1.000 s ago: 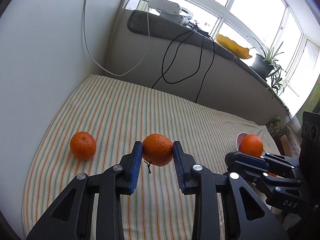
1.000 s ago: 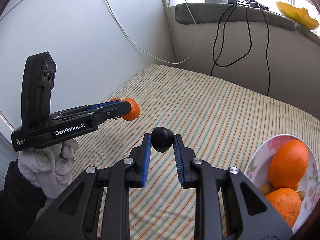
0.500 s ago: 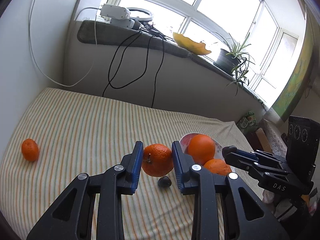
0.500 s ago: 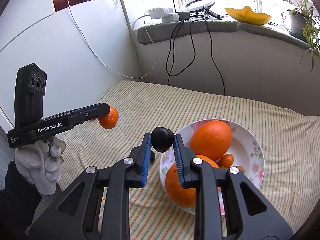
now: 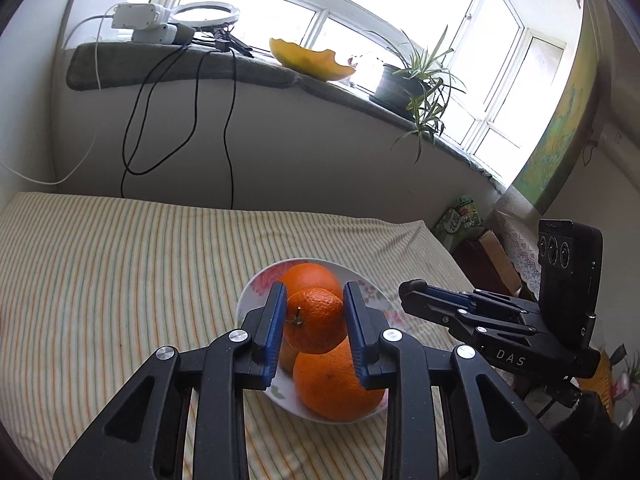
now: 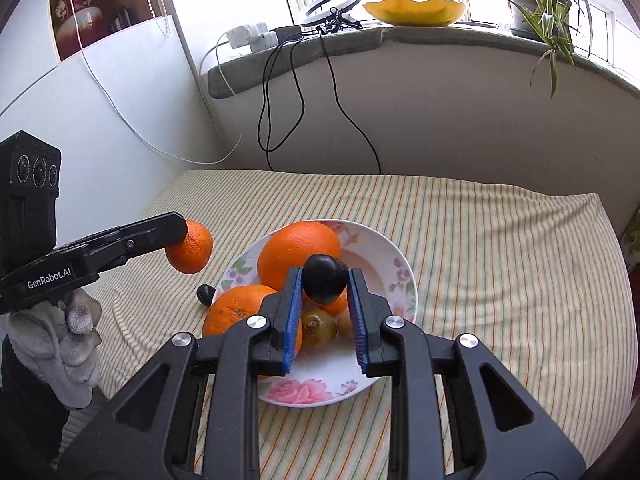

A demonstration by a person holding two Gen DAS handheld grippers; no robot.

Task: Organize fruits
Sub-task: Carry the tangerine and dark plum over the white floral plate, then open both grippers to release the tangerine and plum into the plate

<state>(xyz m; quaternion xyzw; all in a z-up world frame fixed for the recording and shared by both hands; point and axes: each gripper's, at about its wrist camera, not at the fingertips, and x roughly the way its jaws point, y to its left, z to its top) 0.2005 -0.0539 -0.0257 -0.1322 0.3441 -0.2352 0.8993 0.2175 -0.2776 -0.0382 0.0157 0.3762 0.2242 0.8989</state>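
Mandarin [image 5: 314, 320] in left gripper [image 5: 315, 320], stem leftward.

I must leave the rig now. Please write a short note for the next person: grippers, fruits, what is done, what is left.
Left gripper: shut on a mandarin, held above the bowl's edge.
Right gripper: shut on a dark plum, above the bowl.
Bowl: on the striped cloth; holds two big oranges and some small fruits.
Done: both fruits carried to the bowl.
Left: release both into the bowl, then fetch the second dark fruit lying on the cloth beside the bowl.
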